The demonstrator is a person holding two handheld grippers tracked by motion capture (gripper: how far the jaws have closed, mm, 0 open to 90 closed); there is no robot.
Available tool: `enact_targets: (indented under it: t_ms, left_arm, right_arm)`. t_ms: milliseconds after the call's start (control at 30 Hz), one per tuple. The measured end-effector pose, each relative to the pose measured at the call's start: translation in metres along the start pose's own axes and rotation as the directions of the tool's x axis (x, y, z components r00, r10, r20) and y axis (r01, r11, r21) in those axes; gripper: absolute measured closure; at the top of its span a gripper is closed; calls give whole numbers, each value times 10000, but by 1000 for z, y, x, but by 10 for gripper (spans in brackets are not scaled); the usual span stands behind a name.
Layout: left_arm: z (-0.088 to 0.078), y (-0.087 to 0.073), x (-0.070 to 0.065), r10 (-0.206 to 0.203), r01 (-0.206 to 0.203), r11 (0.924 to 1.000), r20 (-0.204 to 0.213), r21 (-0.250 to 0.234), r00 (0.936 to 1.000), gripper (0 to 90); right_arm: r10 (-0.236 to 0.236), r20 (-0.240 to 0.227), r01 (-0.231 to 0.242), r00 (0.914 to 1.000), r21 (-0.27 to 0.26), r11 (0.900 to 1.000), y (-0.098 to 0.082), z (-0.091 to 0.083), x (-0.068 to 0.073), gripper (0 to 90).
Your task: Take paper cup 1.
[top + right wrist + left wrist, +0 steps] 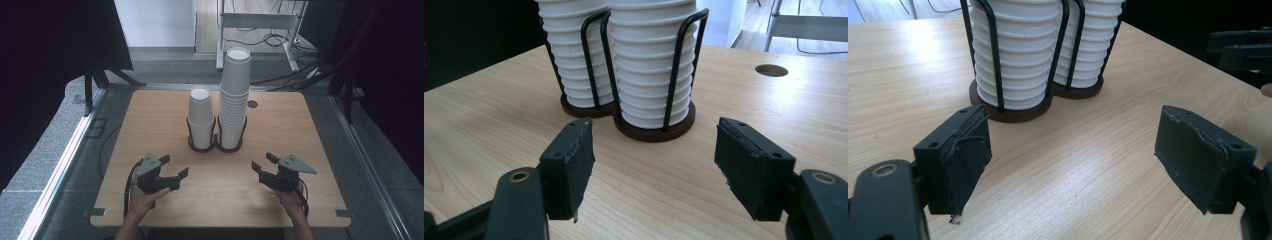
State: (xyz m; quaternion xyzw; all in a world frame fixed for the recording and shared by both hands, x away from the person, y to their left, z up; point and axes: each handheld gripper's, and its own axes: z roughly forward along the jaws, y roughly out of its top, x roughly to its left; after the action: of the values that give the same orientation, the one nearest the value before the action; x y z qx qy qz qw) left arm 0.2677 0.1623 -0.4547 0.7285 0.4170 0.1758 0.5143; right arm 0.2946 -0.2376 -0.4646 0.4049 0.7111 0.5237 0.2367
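Two stacks of white paper cups stand in a black wire holder (214, 145) at the middle of the wooden table (150, 115): a short stack (201, 117) on the left and a tall stack (235, 95) on the right. My left gripper (174, 166) hovers near the front left, open and with nothing in it. In the left gripper view its jaws (1073, 155) stand wide apart, pointing at the short stack (1013, 55). At the front right my right gripper (263, 161) is open as well, and its pads (654, 160) frame the tall stack (651, 65) from a distance.
A round cable hole (252, 104) sits in the tabletop behind the tall stack. Bare wood lies between the grippers and the holder. Beyond the table's far edge stand a white desk frame (260, 22) and loose cables on the floor. Dark curtains hang on both sides.
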Motion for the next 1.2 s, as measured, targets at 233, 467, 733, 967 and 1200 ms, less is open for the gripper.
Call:
enact_targets:
  t_ms: [233, 467, 733, 967, 1200]
  left_arm:
    - [3, -1, 3, -113, 114, 9998, -66, 159, 9999, 149]
    - [4, -2, 5, -200, 200, 9997, 24, 172, 9998, 149]
    - [4, -2, 8, -443, 442, 9990, 183, 65, 9988, 150]
    - [5, -3, 9, -492, 490, 9987, 191, 104, 9986, 151]
    - [12, -7, 9, -524, 517, 9982, 251, 287, 9983, 152]
  right_arm:
    - [31, -360, -31, 9993, 2, 10000, 4, 8, 6, 378]
    - [-106, -739, 98, 9972, -103, 9999, 10, 19, 17, 430]
    - [-136, -1206, 132, 9926, -36, 9999, 13, 33, 28, 487]
    - [-328, -1646, 323, 9858, -57, 9995, 17, 50, 38, 551]
    - [-620, -1964, 589, 9786, -215, 9980, 28, 70, 50, 702]
